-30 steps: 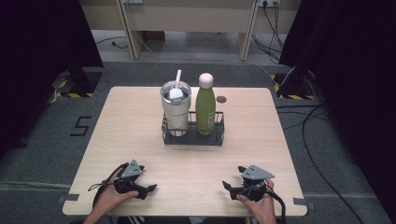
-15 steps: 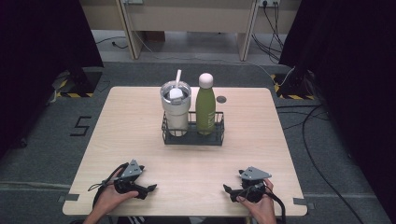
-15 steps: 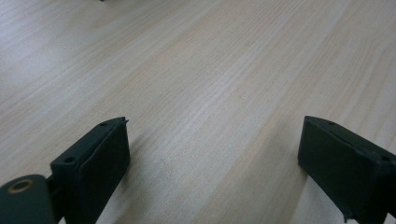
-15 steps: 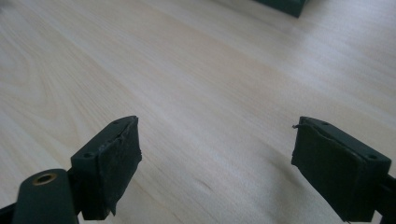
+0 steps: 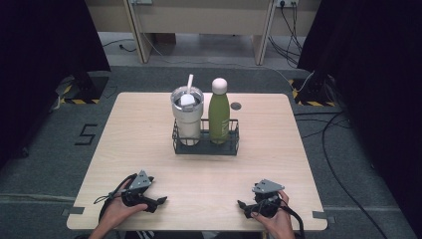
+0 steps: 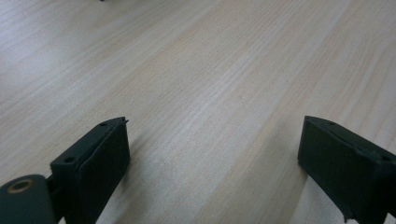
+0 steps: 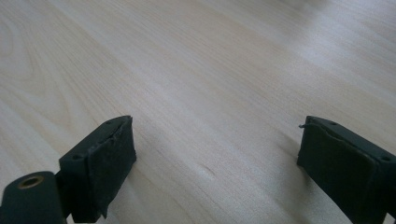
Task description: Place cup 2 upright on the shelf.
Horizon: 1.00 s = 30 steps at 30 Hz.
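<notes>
Two grippers rested low over the near edge of the wooden table (image 5: pixel 149 134), one in each hand of the person. The left gripper (image 5: pixel 158 201) lay at the near left corner and its jaws were spread wide, with bare wood between them in the left gripper view. The right gripper (image 5: pixel 243 206) lay at the near right corner. Its jaws had just been opening, and in the right gripper view they stood well apart with nothing between them. Both grippers pointed inward, toward each other, and they held nothing.

Far from both, at the middle of the table, stood a black wire basket (image 5: pixel 205 147). In its left half stood a steel tumbler (image 5: pixel 187 114) with a white straw (image 5: pixel 189 82), upright. In its right half, just beside the tumbler, stood a green bottle (image 5: pixel 219 117) with a white cap, also upright.
</notes>
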Each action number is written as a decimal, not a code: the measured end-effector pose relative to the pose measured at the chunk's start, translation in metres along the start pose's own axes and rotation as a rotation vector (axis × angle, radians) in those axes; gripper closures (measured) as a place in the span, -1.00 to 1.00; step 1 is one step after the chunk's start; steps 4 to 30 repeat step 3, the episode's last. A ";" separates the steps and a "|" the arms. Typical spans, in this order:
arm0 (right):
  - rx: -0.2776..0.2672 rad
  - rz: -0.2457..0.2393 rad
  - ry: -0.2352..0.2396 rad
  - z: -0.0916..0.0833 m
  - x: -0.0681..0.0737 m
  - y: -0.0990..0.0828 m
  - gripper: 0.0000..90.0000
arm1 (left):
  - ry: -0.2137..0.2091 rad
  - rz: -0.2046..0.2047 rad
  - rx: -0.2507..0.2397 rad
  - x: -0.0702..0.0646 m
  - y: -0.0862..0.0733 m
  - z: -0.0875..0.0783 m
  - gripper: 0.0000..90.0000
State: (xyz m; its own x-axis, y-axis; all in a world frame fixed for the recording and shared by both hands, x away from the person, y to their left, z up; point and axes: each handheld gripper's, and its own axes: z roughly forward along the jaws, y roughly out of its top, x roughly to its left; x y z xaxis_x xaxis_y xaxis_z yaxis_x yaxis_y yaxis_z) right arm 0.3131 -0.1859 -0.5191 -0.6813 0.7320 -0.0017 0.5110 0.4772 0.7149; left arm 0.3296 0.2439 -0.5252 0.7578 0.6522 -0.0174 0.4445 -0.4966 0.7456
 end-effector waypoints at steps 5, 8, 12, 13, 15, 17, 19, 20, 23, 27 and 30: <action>0.001 0.000 0.001 0.000 0.000 0.000 -0.76 | 0.000 0.000 0.000 0.000 0.000 0.000 -0.81; 0.001 0.000 0.001 0.000 0.000 0.000 -0.76 | 0.000 0.000 0.000 0.000 0.000 0.000 -0.81; 0.001 0.000 0.001 0.000 0.000 0.000 -0.76 | 0.000 0.000 0.000 0.000 0.000 0.000 -0.81; 0.001 0.000 0.001 0.000 0.000 0.000 -0.76 | 0.000 0.000 0.000 0.000 0.000 0.000 -0.81; 0.001 0.000 0.001 0.000 0.000 0.000 -0.76 | 0.000 0.000 0.000 0.000 0.000 0.000 -0.81; 0.001 0.000 0.001 0.000 0.000 0.000 -0.76 | 0.000 0.000 0.000 0.000 0.000 0.000 -0.81; 0.001 0.000 0.001 0.000 0.000 0.000 -0.76 | 0.000 0.000 0.000 0.000 0.000 0.000 -0.81; 0.001 0.000 0.001 0.000 0.000 0.000 -0.76 | 0.000 0.000 0.000 0.000 0.000 0.000 -0.81; 0.001 0.000 0.001 0.000 0.000 0.000 -0.76 | 0.000 0.000 0.000 0.000 0.000 0.000 -0.81; 0.001 0.000 0.001 0.000 0.000 0.000 -0.76 | 0.000 0.000 0.000 0.000 0.000 0.000 -0.81; 0.001 0.000 0.001 0.000 0.000 0.000 -0.76 | 0.000 0.000 0.000 0.000 0.000 0.000 -0.81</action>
